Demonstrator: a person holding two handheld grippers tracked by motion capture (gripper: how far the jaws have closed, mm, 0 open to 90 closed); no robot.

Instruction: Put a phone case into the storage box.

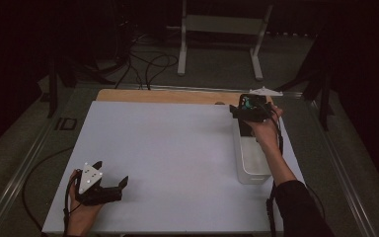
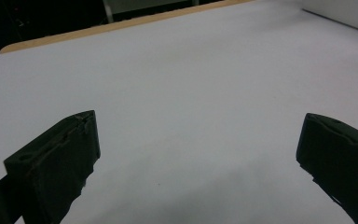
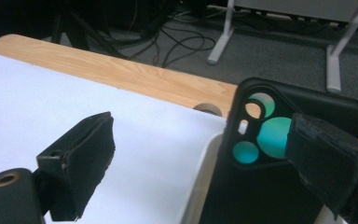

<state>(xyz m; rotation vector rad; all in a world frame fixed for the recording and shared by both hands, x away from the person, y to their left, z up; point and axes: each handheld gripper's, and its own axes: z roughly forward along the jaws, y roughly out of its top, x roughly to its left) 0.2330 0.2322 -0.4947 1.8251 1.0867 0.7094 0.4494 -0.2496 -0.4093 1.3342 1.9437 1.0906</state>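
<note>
The person's right forearm reaches far up the right side of the table (image 1: 168, 148), sleeve dark, hand wrapped round the right gripper (image 1: 249, 112) near the far edge of the white sheet. The gripper hangs over the far end of a white rectangular bin (image 1: 250, 168) that lies lengthwise along the table's right side. In the right gripper view its jaws stand wide apart — the left one over bare white surface, the right one just in front of a black phone case (image 3: 261, 186). The case stands upright in the bin, its camera cut-outs showing a teal-green colour behind them. The right jaw overlaps the case's edge in that view; whether it touches the case I cannot tell, and the jaws clamp nothing between them.

The left hand (image 1: 81, 207) rests at the near left corner of the table, holding the left gripper (image 1: 109, 178) low over the white sheet, its grey three-cornered plate on top, pointing toward the middle of the table. In the left gripper view its jaws are spread wide — nothing between them but bare white surface.
</note>
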